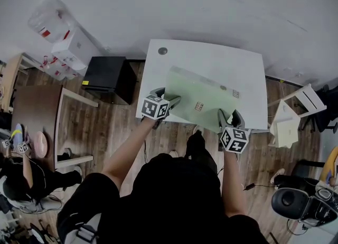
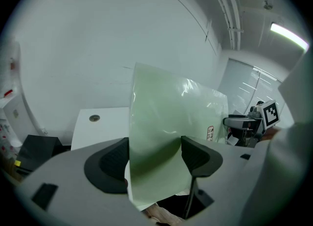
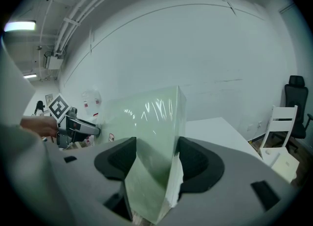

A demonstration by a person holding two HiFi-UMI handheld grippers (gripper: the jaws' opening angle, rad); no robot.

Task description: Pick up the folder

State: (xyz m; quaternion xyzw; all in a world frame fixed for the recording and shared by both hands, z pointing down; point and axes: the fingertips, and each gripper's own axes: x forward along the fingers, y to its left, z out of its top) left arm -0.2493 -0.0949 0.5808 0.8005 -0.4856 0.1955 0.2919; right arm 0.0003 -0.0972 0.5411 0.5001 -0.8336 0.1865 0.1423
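Observation:
A pale green translucent folder (image 1: 199, 99) is held up off the white table (image 1: 243, 68), with both grippers gripping its near corners. My left gripper (image 1: 165, 103) is shut on the folder's left near corner; in the left gripper view the green sheet (image 2: 166, 137) fills the gap between the black pads. My right gripper (image 1: 231, 117) is shut on the right near corner, and the folder (image 3: 151, 142) stands on edge between its pads in the right gripper view. A small label (image 1: 199, 106) shows on the folder's face.
A black cabinet (image 1: 108, 78) stands left of the table. A brown side table (image 1: 37, 119) and white boxes (image 1: 71, 53) lie further left. A white chair (image 1: 296, 112) stands at the right, and a second person (image 1: 21, 179) sits at the lower left.

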